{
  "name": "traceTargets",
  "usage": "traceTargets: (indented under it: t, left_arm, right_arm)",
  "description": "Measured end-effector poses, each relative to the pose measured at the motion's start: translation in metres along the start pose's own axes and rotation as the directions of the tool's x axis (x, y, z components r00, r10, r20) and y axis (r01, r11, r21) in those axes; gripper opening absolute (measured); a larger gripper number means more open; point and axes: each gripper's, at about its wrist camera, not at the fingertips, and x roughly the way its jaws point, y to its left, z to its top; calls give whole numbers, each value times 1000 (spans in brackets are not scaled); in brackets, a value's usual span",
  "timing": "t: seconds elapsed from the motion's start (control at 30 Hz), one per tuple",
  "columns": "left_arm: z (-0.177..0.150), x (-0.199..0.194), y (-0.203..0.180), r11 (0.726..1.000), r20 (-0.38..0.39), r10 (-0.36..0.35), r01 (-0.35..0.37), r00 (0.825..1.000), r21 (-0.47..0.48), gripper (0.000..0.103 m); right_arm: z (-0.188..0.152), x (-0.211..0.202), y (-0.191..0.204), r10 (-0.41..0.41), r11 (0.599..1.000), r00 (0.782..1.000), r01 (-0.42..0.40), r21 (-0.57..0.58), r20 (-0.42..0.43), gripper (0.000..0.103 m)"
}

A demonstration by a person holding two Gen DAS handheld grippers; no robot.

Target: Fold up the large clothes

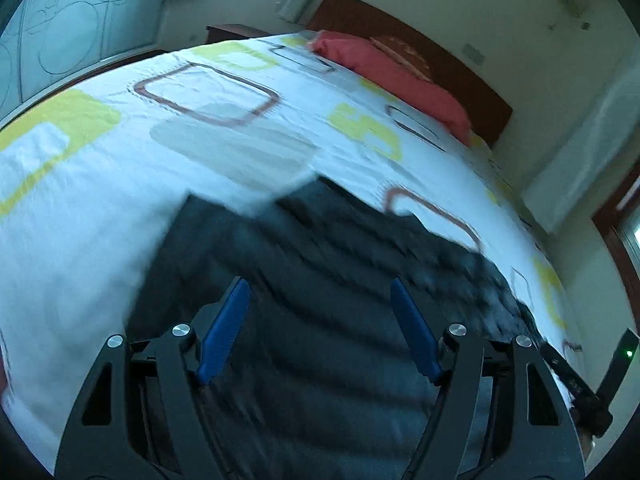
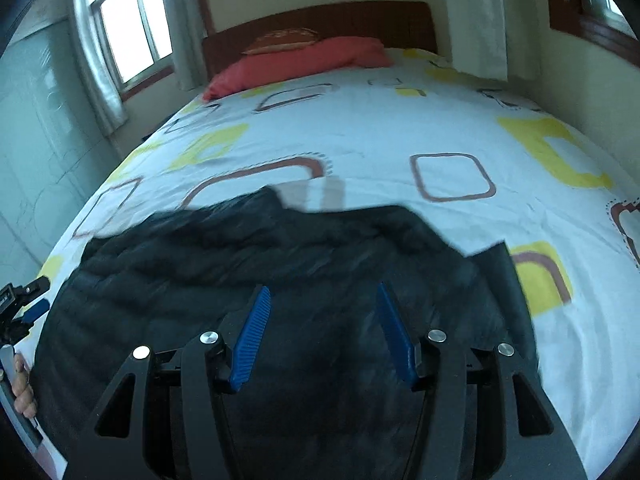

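Both the left tongs (image 1: 320, 292) and right tongs (image 2: 320, 296) are hovering open and empty above the black quilted jacket (image 2: 248, 264) that is lying on the bed (image 2: 380, 132).

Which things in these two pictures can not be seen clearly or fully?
- Dark quilted jacket: motion blur in both views; its near edge is hidden behind each claw's frame.
- Left claw and right claw: open over the jacket; touching cannot be told.
- Patterned cushion: partly hidden behind the red pillow.

A home bedroom: a bed (image 2: 360, 132) with patterned sheet, red pillow (image 2: 296, 64), wooden headboard (image 2: 320, 20), curtained window (image 2: 128, 28).
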Motion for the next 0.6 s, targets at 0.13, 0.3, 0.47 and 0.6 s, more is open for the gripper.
traceTargets:
  t: [0.13,0.3,0.47,0.6]
  left_arm:
    - [-33,-5,-22,999,-7,-1,2,1000,39,73]
    - [-50,7,-24,996,-11,47,-46,999,82,73]
    - [-50,2,-20,994,-9,45,-44,999,100,73]
    - [-50,-27,9,1000,-3,25,-25,1000,-2,74]
  right_arm:
    - [-24,-5,23,24,999,1000,-24,-24,-13,55]
    - [-44,12,29,13,1000,999,-14,-20,-49,55]
    - [-44,0,21,34,999,998,-33,16,-43,55]
    - [-56,-36,-8,12,998,1000,-11,63,-7,56]
